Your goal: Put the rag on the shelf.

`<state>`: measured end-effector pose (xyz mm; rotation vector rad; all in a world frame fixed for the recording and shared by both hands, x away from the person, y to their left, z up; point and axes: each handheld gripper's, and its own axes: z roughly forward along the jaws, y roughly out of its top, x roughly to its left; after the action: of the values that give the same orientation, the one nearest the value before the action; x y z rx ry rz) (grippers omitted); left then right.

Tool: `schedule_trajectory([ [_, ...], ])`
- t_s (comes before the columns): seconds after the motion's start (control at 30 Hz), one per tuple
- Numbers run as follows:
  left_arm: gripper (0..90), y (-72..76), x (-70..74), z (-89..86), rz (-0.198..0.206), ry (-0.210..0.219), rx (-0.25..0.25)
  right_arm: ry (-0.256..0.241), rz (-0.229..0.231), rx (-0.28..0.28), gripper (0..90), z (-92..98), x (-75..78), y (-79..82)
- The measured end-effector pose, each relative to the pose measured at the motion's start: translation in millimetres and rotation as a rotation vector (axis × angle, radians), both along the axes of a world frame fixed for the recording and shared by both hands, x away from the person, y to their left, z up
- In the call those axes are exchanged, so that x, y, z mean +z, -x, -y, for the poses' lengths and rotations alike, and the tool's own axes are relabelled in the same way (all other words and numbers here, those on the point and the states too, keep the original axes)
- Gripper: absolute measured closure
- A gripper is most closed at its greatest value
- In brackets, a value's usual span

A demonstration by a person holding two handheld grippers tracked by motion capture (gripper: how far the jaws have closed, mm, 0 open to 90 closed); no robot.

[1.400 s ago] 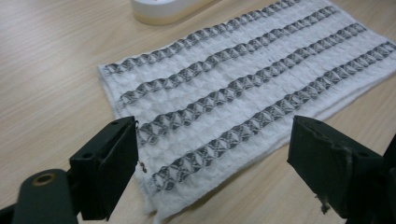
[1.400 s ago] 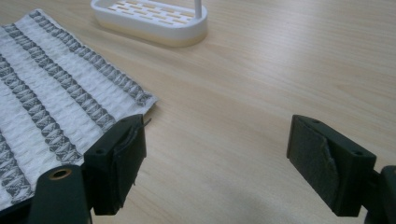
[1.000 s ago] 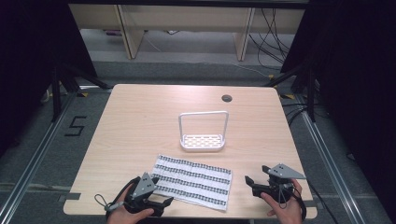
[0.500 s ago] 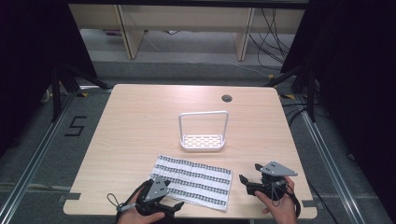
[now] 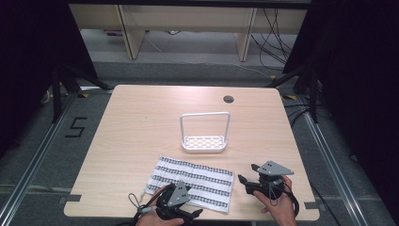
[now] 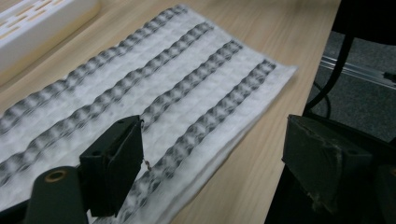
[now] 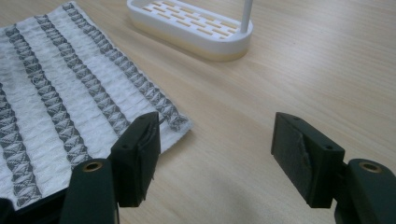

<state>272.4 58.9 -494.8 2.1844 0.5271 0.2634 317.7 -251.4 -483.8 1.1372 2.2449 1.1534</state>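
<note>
Near the front edge of the table (image 5: 141, 117), a striped cloth (image 5: 193, 181) lies flat, with a white rack (image 5: 204, 136) just behind it. My left gripper (image 6: 212, 156) sits low over the cloth's near edge, jaws spread wide, one above the fabric and one past the table edge. My right gripper (image 7: 215, 151) waits beside the cloth's right corner, jaws apart over bare wood.

wooden table (image 5: 141, 122), white rack (image 5: 205, 142), striped cloth (image 5: 193, 179)
</note>
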Motion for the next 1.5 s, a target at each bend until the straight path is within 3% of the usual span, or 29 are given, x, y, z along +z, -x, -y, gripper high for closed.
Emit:
schedule_trajectory([
  [0.03,21.6,0.8,-0.3,4.9,-0.006,0.015,0.001,0.010,0.008,0.000,34.3,-0.3,0.0,-0.5],
  [0.3,23.3,-2.1,-2.2,31.3,0.001,-0.024,-0.057,0.013,-0.001,-0.008,35.3,-1.5,0.1,-3.2],
  [0.33,23.6,-1.7,-2.9,35.2,-0.002,0.003,-0.052,0.012,0.005,-0.006,35.3,-1.9,-0.2,-3.5],
  [0.37,23.6,-3.2,-1.7,35.8,0.007,-0.026,-0.066,0.024,0.026,0.002,35.6,-1.5,-0.4,-4.6],
  [0.4,23.5,-2.1,-3.7,39.9,0.002,0.010,-0.058,0.011,0.004,-0.008,36.1,-3.5,-0.4,-3.1],
  [0.43,23.4,-3.5,-2.8,40.8,-0.001,-0.011,-0.071,0.011,0.009,0.005,36.4,-3.8,-0.6,-4.3],
  [0.5,23.6,-3.6,-4.0,43.1,0.002,-0.004,-0.072,0.022,0.021,0.023,37.5,-3.6,-0.9,-6.5],
  [0.57,23.9,-6.9,-3.3,46.9,-0.015,-0.031,-0.109,0.017,0.009,0.024,38.2,-5.7,-1.6,-7.3],
  [0.6,24.0,-5.3,-4.9,50.4,-0.011,-0.007,-0.080,0.019,0.011,0.033,38.6,-6.3,-2.1,-8.6],
  [0.7,25.0,-7.6,-5.5,56.8,-0.022,0.024,-0.088,0.018,-0.010,0.043,40.8,-9.8,-3.5,-12.0],
  [0.77,25.9,-8.6,-4.8,59.9,-0.015,0.000,-0.103,0.015,-0.018,0.054,41.9,-11.9,-4.8,-15.2],
  [0.83,26.5,-8.2,-6.0,64.8,-0.018,0.011,-0.101,0.020,-0.027,0.061,42.7,-14.0,-5.8,-18.4],
  [0.87,26.8,-9.9,-5.7,65.1,-0.009,-0.019,-0.120,0.011,-0.050,0.049,43.1,-16.5,-6.3,-18.0],
  [0.97,29.1,-9.7,-6.5,68.0,-0.015,-0.027,-0.121,0.023,-0.042,0.074,43.8,-17.3,-7.6,-22.8],
  [1.03,30.2,-11.2,-8.2,71.3,-0.006,-0.051,-0.139,0.022,-0.072,0.066,44.0,-21.5,-8.3,-25.1],
  [1.07,31.2,-9.8,-9.9,74.1,-0.024,-0.025,-0.121,0.028,-0.048,0.078,44.0,-22.0,-9.6,-27.9],
  [1.1,32.5,-9.8,-9.9,74.1,-0.024,-0.025,-0.121,0.034,-0.045,0.078,44.1,-22.9,-10.2,-29.0],
  [1.13,34.1,-11.9,-10.5,75.6,-0.010,-0.060,-0.140,0.028,-0.056,0.075,44.2,-24.6,-10.7,-29.4],
  [1.4,41.8,-11.4,-13.8,85.1,0.017,-0.113,-0.182,0.053,-0.045,0.097,44.4,-27.9,-12.3,-34.7],
  [1.43,42.6,-12.8,-12.7,84.2,0.022,-0.146,-0.207,0.044,-0.063,0.086,44.5,-28.8,-12.0,-34.1],
  [1.5,44.7,-11.6,-14.6,86.1,0.022,-0.128,-0.192,0.047,-0.066,0.090,45.0,-29.4,-12.8,-35.3],
])
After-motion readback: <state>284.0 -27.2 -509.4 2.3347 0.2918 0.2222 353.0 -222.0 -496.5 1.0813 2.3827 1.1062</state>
